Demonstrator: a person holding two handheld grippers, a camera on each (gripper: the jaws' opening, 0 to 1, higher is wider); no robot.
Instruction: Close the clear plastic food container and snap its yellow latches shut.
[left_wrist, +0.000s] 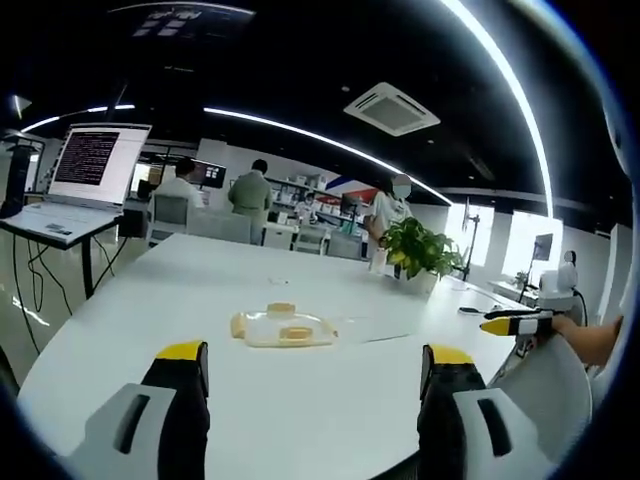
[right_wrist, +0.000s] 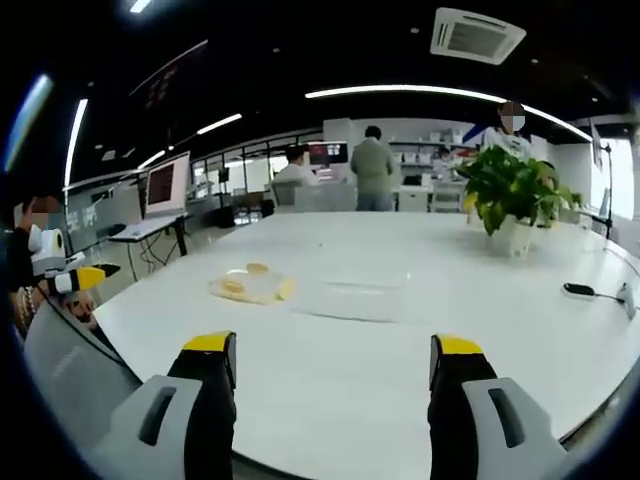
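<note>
While both grippers hang short of the work, the clear food container (left_wrist: 285, 327) lies flat and low near the middle of a white table (left_wrist: 300, 420), its yellow latches (left_wrist: 281, 309) showing at the edges. A clear lid (right_wrist: 350, 290) appears to rest just beside it, though glare makes that hard to confirm. The left gripper (left_wrist: 315, 375) and the right gripper (right_wrist: 335, 365) both stand with jaws spread wide, grasping nothing, well apart from the container. A potted plant (left_wrist: 418, 250) sits farther back on the table, and a laptop (left_wrist: 85, 165) stands on a side stand. To do this step well, the person would likely bring both grippers in low from opposite sides, seat the lid squarely, then press each latch in turn.
</note>
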